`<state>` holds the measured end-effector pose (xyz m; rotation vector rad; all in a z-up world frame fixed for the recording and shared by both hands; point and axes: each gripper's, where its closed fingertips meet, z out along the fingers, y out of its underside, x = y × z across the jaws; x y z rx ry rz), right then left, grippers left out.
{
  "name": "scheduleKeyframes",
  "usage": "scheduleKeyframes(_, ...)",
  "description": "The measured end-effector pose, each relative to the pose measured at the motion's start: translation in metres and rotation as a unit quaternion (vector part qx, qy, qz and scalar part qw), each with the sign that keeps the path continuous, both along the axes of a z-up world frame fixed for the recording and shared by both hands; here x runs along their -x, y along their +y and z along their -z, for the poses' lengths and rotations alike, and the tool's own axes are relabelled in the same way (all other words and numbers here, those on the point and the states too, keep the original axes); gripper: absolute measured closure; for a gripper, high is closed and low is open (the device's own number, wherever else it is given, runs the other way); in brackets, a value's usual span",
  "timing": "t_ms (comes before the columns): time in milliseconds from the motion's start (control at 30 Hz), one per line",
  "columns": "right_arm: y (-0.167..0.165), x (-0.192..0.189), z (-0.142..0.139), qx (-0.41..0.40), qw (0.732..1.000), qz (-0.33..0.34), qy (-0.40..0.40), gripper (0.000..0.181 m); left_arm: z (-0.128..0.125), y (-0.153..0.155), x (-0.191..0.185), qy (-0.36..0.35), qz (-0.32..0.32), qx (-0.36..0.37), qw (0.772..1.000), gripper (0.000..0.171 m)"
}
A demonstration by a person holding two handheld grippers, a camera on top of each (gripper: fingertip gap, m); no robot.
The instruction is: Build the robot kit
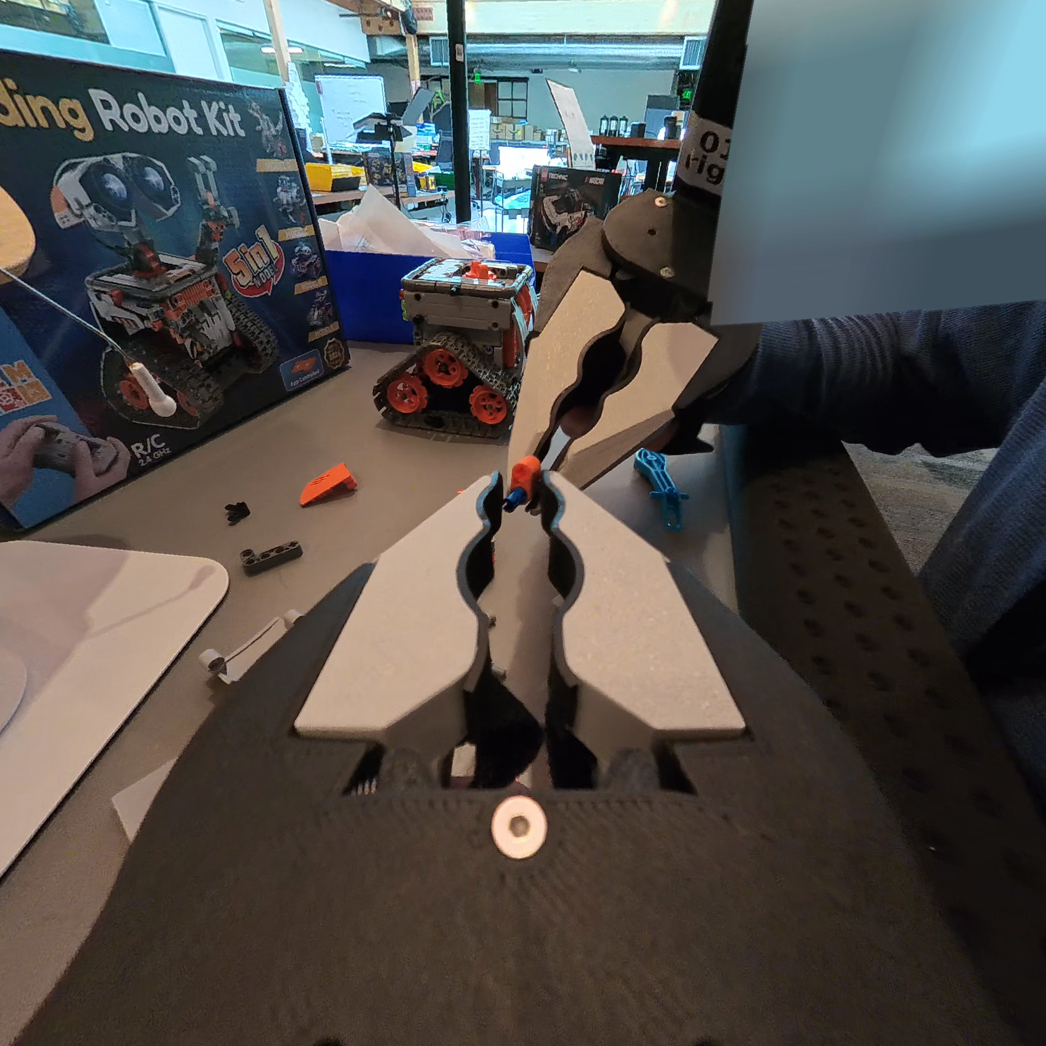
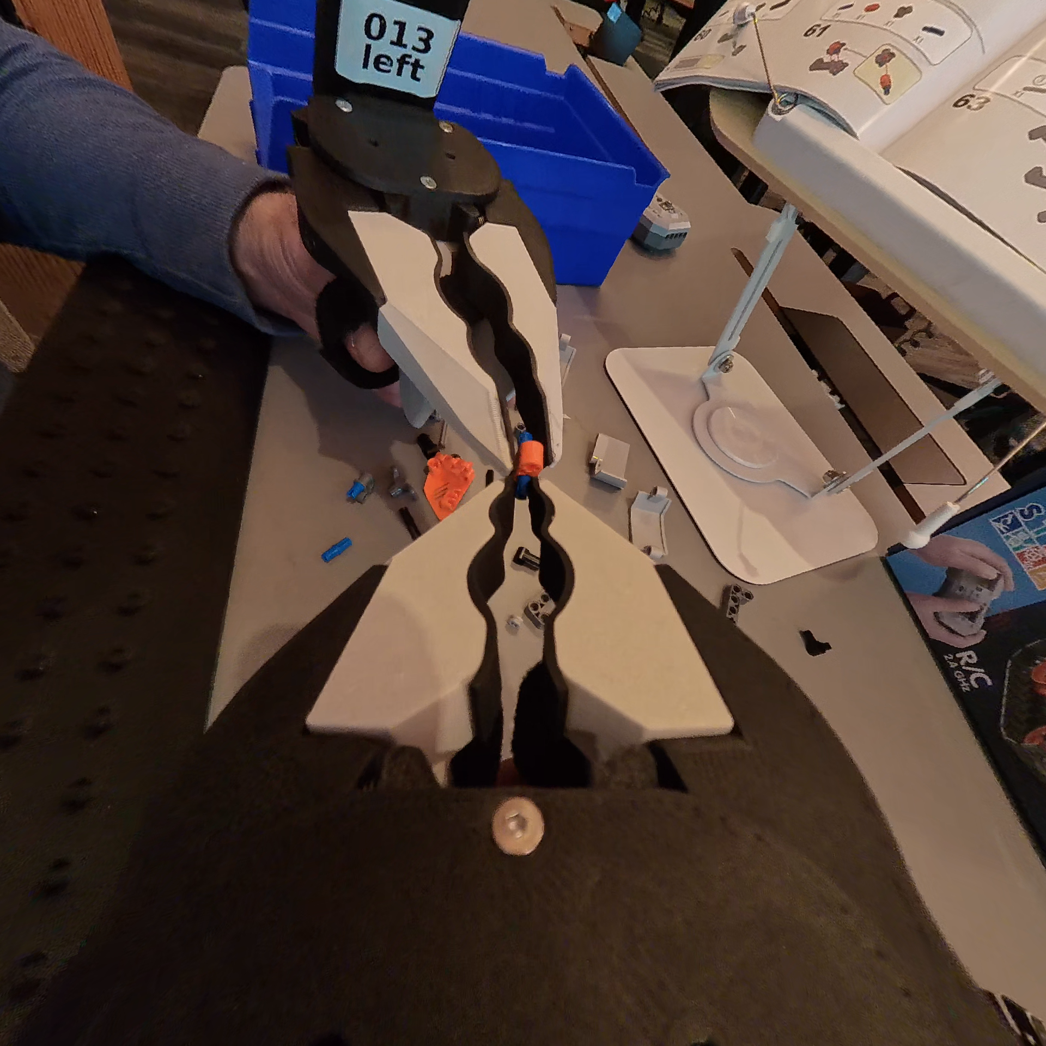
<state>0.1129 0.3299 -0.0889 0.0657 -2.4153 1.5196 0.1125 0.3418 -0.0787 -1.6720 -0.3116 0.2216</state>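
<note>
Two grippers meet tip to tip over the worktop (image 1: 317, 430). Your left gripper (image 1: 521, 491) and your right gripper (image 2: 522, 491) both pinch one small orange piece (image 1: 523, 473) with a blue pin (image 1: 512, 500) through it, fingers nearly closed on it. At 11 o'clock in the left wrist view sits a tracked toy robot (image 1: 458, 345). Behind it, a blue bin (image 1: 368, 294) holds crumpled white paper (image 1: 385, 229). At 9 o'clock lies an orange wedge (image 1: 327, 482). At 2 o'clock in the right wrist view stands a white stand (image 2: 753, 453).
</note>
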Motion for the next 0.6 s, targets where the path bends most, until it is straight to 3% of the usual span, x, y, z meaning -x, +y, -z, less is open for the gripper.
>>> scheduleKeyframes(200, 0.001, 0.002, 0.001, 0.002, 1.0, 0.003, -0.005, 0.178, 0.001, 0.001, 0.0, 0.02, -0.01, 0.016, 1.0, 0.163)
scheduleKeyframes(600, 0.002, 0.0, -0.011, 0.038, 0.999, 0.004, -0.027, 0.171, -0.006, -0.002, 0.002, 0.003, -0.004, -0.017, 1.0, 0.166)
